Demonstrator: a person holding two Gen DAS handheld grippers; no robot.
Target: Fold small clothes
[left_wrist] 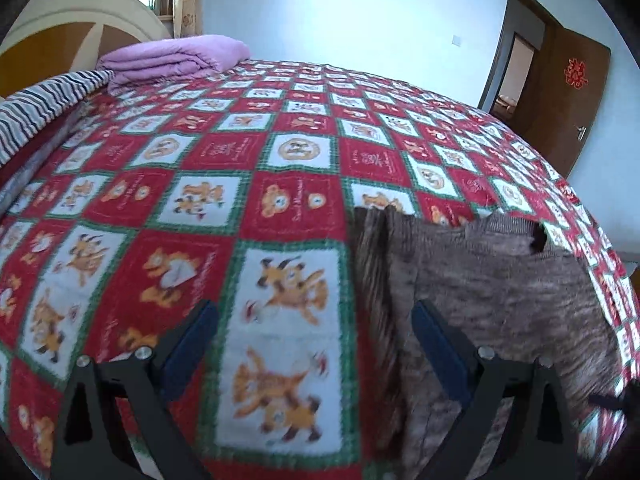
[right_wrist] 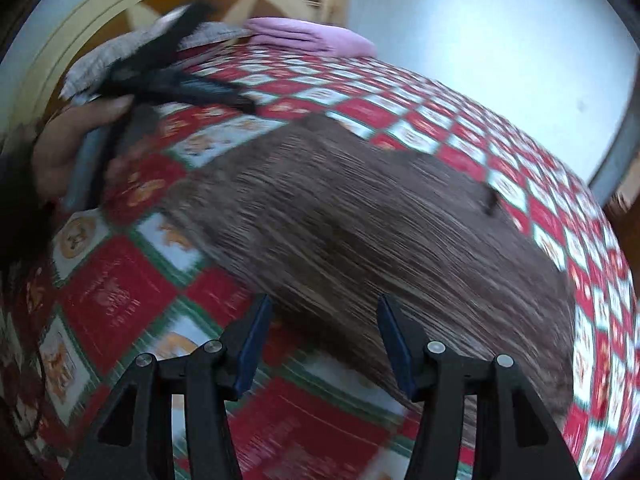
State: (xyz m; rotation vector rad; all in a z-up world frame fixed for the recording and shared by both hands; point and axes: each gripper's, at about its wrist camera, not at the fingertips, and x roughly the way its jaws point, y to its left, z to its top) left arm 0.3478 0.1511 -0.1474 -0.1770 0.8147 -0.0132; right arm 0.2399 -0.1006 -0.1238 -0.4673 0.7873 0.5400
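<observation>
The bedspread (left_wrist: 224,152), a red, white and green check of cartoon squares, covers the bed. On it the garment (right_wrist: 360,232), brown ribbed knit, lies flat, its long axis running 10 to 4 o'clock in the right view. The left gripper (left_wrist: 314,320) and right gripper (right_wrist: 325,314) hover with jaws wide, empty.

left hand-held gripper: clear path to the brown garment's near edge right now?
Probably yes. The left hand-held gripper is open over the bedspread, and the brown garment lies flat just beside its right finger with nothing between them. The right hand-held gripper, also open, hovers over the same garment and may crowd it.
</observation>
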